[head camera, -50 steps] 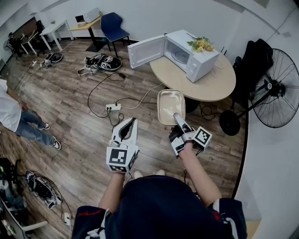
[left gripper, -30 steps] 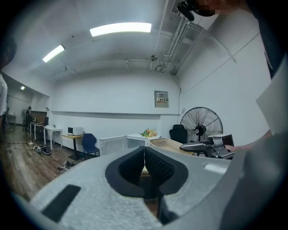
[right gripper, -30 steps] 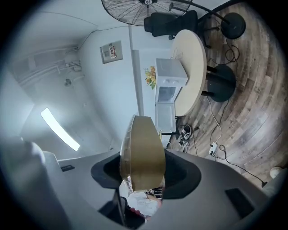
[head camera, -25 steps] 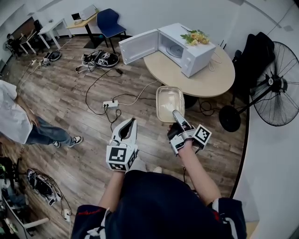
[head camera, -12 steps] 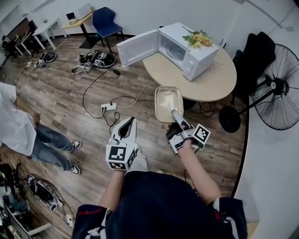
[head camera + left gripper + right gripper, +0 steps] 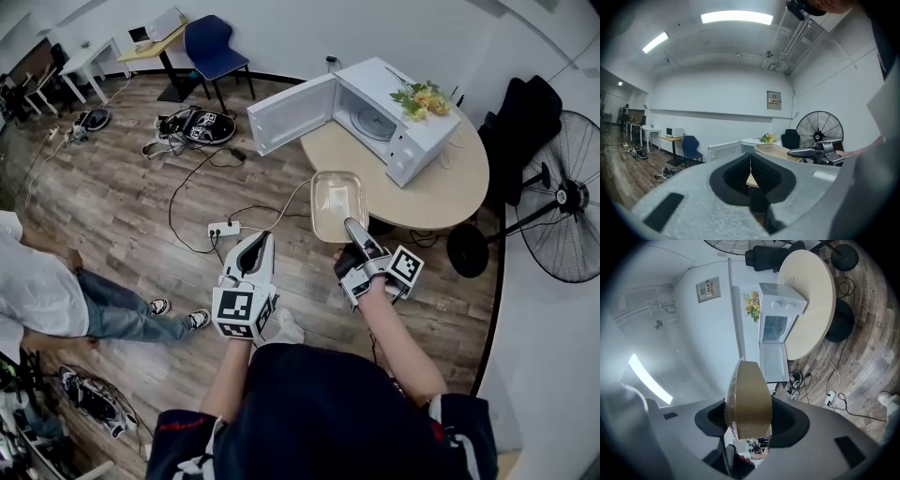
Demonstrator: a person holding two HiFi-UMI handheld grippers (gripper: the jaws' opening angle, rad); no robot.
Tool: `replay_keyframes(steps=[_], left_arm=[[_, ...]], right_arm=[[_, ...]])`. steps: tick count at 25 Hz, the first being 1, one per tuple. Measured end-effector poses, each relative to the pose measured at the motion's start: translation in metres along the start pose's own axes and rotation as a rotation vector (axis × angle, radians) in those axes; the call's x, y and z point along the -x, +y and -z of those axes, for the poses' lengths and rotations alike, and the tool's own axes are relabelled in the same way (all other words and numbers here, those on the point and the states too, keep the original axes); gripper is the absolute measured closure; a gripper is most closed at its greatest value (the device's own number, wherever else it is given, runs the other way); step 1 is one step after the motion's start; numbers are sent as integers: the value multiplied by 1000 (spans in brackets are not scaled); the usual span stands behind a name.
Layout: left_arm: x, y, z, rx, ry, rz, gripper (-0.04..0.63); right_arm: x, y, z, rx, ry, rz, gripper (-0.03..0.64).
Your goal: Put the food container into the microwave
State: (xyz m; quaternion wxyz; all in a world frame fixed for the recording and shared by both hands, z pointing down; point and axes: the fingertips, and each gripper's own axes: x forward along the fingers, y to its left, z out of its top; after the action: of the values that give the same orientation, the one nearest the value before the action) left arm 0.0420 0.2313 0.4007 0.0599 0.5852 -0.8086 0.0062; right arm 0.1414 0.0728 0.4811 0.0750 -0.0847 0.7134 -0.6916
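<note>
A shallow, pale food container (image 6: 337, 204) hangs in the air over the wooden floor, just short of the round table's near edge. My right gripper (image 6: 352, 227) is shut on its near rim; in the right gripper view the container (image 6: 749, 401) stands edge-on between the jaws. The white microwave (image 6: 398, 122) sits on the round table (image 6: 441, 192) with its door (image 6: 292, 114) swung wide open to the left, also seen as the microwave (image 6: 780, 317) ahead. My left gripper (image 6: 253, 253) is held low at the left, shut and empty, its jaws meeting (image 6: 750, 168).
Yellow flowers (image 6: 424, 97) lie on top of the microwave. A large standing fan (image 6: 562, 202) and a black chair (image 6: 530, 112) are at the right. Cables and a power strip (image 6: 224, 228) trail across the floor. A person (image 6: 56, 300) stands at the left. A blue chair (image 6: 212, 42) is at the back.
The view has drifted; the table and microwave now sit further right. The container stays in my right gripper. The person at the left has walked closer.
</note>
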Motion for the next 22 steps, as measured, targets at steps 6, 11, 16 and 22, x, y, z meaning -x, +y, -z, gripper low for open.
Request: replay_keyframes(steps=[6,11,16,22], left_arm=[[-24,56,-3,6,6,22,577],[-41,91,-5,3,0,51,577],[-52,112,-3,17,1,73,577],[-66,124,-6,13,0,94,577]], right_arm=[[-58,1,4,2,-18,5,403],[-93,1,11,0,-43,0,403],[-114,-6,16,2,-58,16,402],[-133,-12,14,-1,-66,30,403]])
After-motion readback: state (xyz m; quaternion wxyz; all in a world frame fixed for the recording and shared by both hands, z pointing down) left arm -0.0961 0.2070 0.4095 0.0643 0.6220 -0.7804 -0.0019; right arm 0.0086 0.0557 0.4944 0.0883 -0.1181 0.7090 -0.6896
